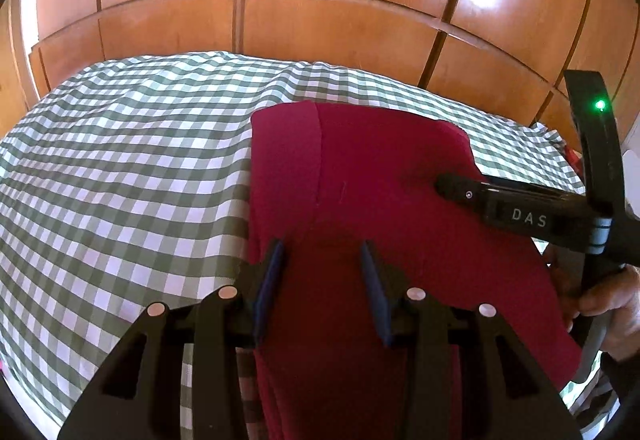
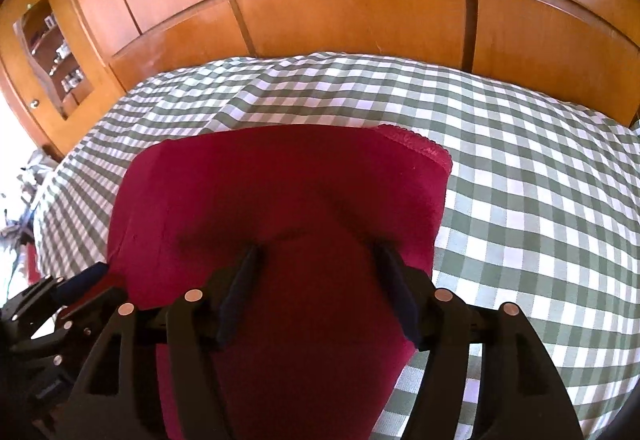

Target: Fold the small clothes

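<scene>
A dark red garment (image 1: 360, 168) lies folded flat on the green-and-white checked cover (image 1: 120, 180), with a seam running down its left part. In the right wrist view the same garment (image 2: 260, 184) shows a lacy trim at its far right corner. My left gripper (image 1: 320, 252) hovers over the near part of the garment, its jaws apart and only flat fabric showing between them. My right gripper (image 2: 318, 252) stands open above a small crease in the garment. From the left wrist view the right gripper (image 1: 442, 186) reaches in over the garment's right side. At the garment's left edge sits the left gripper (image 2: 86, 280).
Wooden wardrobe panels (image 1: 340, 20) rise just behind the checked cover (image 2: 520, 180). A glass-fronted cabinet (image 2: 44, 52) stands at the far left. A person's hand (image 1: 612, 304) holds the right gripper's handle. Checked surface extends on both sides of the garment.
</scene>
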A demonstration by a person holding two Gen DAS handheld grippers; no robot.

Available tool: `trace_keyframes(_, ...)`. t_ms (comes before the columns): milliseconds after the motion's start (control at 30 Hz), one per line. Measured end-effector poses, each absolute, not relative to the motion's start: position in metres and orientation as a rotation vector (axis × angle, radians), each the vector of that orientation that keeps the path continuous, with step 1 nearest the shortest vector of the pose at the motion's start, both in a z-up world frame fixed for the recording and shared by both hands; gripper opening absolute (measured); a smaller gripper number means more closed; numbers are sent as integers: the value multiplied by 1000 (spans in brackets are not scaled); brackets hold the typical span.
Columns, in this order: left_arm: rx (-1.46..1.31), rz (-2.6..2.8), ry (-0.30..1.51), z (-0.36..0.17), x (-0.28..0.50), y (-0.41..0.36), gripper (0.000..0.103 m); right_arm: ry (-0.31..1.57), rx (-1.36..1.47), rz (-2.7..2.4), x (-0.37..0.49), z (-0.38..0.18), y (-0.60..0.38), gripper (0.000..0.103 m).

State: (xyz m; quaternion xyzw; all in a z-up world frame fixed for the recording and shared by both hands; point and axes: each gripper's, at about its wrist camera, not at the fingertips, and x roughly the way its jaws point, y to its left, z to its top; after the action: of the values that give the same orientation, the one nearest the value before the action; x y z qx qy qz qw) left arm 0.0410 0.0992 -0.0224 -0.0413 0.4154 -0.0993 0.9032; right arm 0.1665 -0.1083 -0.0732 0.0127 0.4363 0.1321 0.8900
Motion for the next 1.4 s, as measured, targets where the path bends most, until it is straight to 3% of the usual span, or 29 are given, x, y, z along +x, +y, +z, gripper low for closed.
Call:
trace_keyframes(133, -90, -202, 855, -21, 39, 100, 40, 916, 114, 258, 162, -71, -125, 90)
trace_keyframes(167, -94, -200, 853, -21, 38, 101, 42, 919, 146, 265, 160, -71, -130, 90)
trace_keyframes(267, -119, -186, 834, -18, 32, 107, 61, 921, 242, 281, 149, -70, -150, 92)
trace_keyframes(433, -218, -208, 847, -24, 24, 131, 61, 968, 455, 370, 132, -81, -181, 92)
trace_keyframes(667, -328, -293, 864, -42, 18, 145, 54, 1020, 606, 525, 125, -99, -182, 92)
trace_keyframes(767, -375, -326, 881, -49, 23, 148, 54, 1038, 600, 554, 133, -105, -170, 88)
trace_keyframes(967, -396, -394, 879, -55, 30, 150, 44, 1068, 583, 566, 156, -114, -151, 76)
trace_keyframes(1133, -410, -406, 889, -58, 39, 150, 41, 1044, 473, 567, 144, -94, -141, 45)
trace_keyframes(1400, -369, -416, 884, -45, 35, 136, 32, 918, 338, 544, 106, -39, -142, 39)
